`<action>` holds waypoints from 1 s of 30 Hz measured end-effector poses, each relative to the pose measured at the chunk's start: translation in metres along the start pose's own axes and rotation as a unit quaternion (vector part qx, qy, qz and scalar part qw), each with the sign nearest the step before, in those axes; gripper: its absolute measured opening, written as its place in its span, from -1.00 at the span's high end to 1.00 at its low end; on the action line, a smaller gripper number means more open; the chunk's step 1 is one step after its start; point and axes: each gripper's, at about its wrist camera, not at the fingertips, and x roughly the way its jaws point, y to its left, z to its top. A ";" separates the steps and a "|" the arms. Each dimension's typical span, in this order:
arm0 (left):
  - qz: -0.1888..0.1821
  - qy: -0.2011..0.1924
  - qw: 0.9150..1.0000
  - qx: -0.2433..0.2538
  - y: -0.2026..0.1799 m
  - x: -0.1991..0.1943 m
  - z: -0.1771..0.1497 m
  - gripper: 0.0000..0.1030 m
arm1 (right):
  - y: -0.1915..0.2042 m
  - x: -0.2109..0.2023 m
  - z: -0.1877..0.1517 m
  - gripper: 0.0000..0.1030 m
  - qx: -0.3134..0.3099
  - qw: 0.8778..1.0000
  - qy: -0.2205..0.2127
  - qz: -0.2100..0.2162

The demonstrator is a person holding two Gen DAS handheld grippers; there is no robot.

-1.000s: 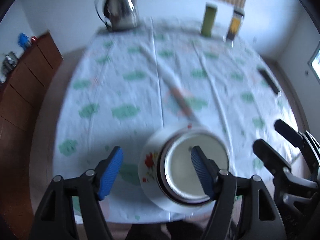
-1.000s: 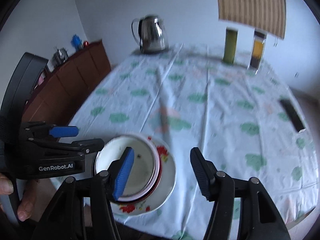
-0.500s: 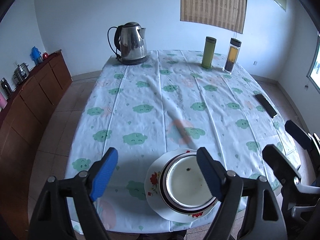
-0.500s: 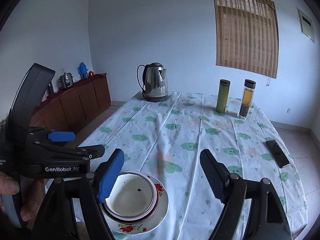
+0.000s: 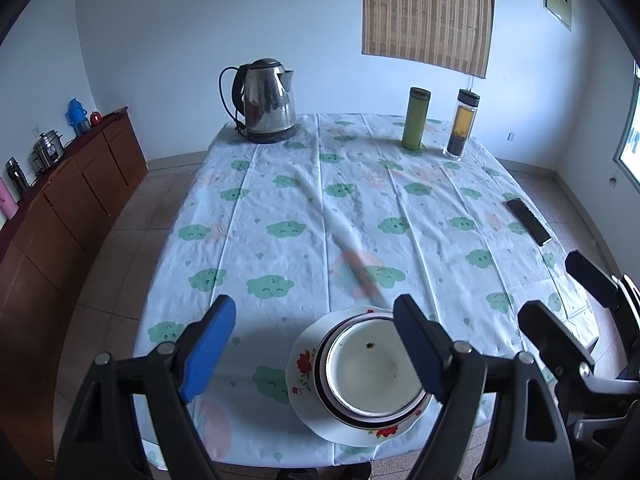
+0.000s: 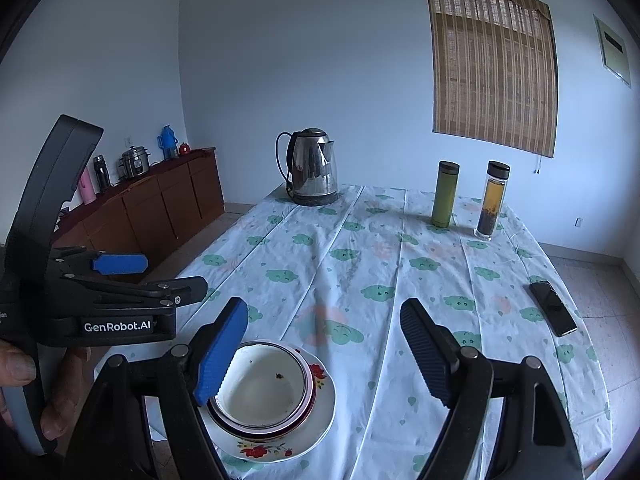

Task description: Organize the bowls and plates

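The stack of dishes sits at the near edge of the surface (image 5: 280,208), which is covered by a cloud-print cloth. The stack consists of a white bowl (image 5: 374,372) nested in a dark-rimmed bowl, both resting on a flowered plate (image 5: 304,364).

The left claw (image 5: 316,352) hangs above the stack with its jaws apart and nothing between them; the right-hand pad overlaps the bowl rim in the picture only. The right claw (image 6: 324,356) is likewise spread wide and empty, its blue pad (image 6: 222,350) lying just over the left rim of the bowl (image 6: 262,388).

Other items stand well apart from the stack, at the far end of the surface: a steel kettle (image 5: 266,100), a green flask (image 5: 416,118) and a clear bottle (image 5: 462,124) with dark contents. A black phone (image 5: 528,220) lies near the right edge. Nothing stands between the stack and these items. A wooden sideboard (image 5: 68,208) runs along the left wall.

The left wrist view shows the stack almost from above, with dark specks on the inner bowl floor, and the right claw's black fingers at the right margin. The right wrist view shows the stack from a lower angle, the plate (image 6: 316,416) projecting to the right, the left tool body marked "GenRobot.AI", and the person's left hand (image 6: 24,384) gripping its handle.
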 end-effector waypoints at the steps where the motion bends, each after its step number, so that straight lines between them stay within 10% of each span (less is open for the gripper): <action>1: 0.000 0.000 1.000 0.000 0.000 0.000 0.000 -0.60 | 0.000 -0.001 0.000 -0.56 0.000 1.000 -0.001 0.000; 30: 0.001 -0.026 1.000 0.010 -0.002 -0.004 0.019 -0.81 | -0.007 -0.012 0.023 -0.57 -0.002 0.999 -0.035 -0.009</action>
